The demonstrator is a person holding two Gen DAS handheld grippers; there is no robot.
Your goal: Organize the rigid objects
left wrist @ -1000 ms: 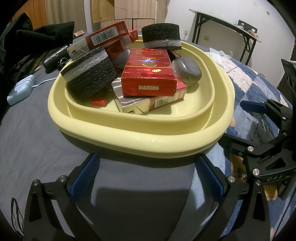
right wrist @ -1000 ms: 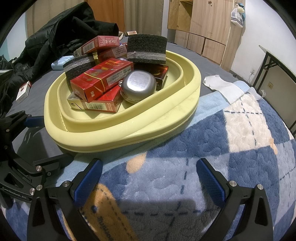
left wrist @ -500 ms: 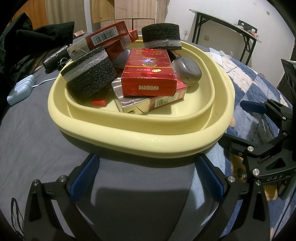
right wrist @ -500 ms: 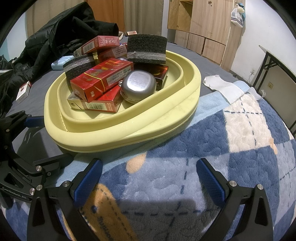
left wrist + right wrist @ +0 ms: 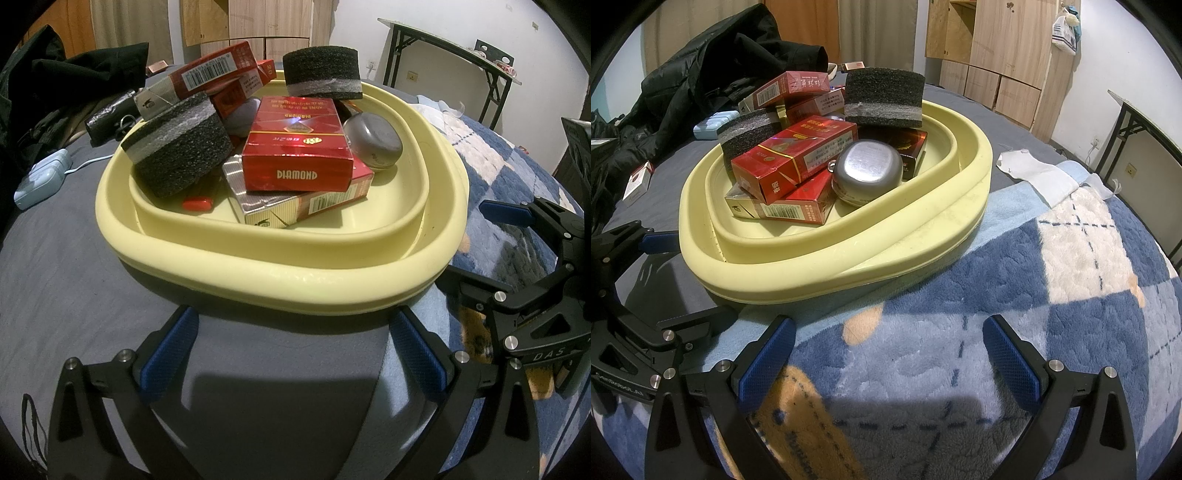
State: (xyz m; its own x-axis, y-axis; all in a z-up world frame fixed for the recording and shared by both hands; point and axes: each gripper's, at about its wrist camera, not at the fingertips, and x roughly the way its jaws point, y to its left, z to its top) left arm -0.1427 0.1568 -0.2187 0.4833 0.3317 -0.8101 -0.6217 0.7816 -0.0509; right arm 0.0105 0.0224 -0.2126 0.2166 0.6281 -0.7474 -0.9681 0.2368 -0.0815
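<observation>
A pale yellow basin [image 5: 280, 280] [image 5: 849, 269] sits on a bed, piled with red cigarette packs [image 5: 295, 155] [image 5: 798, 155], two black foam blocks [image 5: 177, 147] [image 5: 882, 99], a round silver tin [image 5: 373, 144] [image 5: 868, 170] and a red lighter [image 5: 197, 203]. My left gripper [image 5: 291, 354] stands open just in front of the basin's near rim, with nothing between its fingers. My right gripper [image 5: 886, 358] is open too, low over the blue blanket, short of the basin. Each gripper shows at the edge of the other's view.
A blue and white fleece blanket [image 5: 1052, 295] covers the right side, a grey sheet [image 5: 55, 277] the left. Dark clothes [image 5: 701, 85], a light blue case [image 5: 40, 181], a loose pack [image 5: 637, 181] and a white cloth [image 5: 1034, 173] lie around. A folding table [image 5: 461, 59] stands behind.
</observation>
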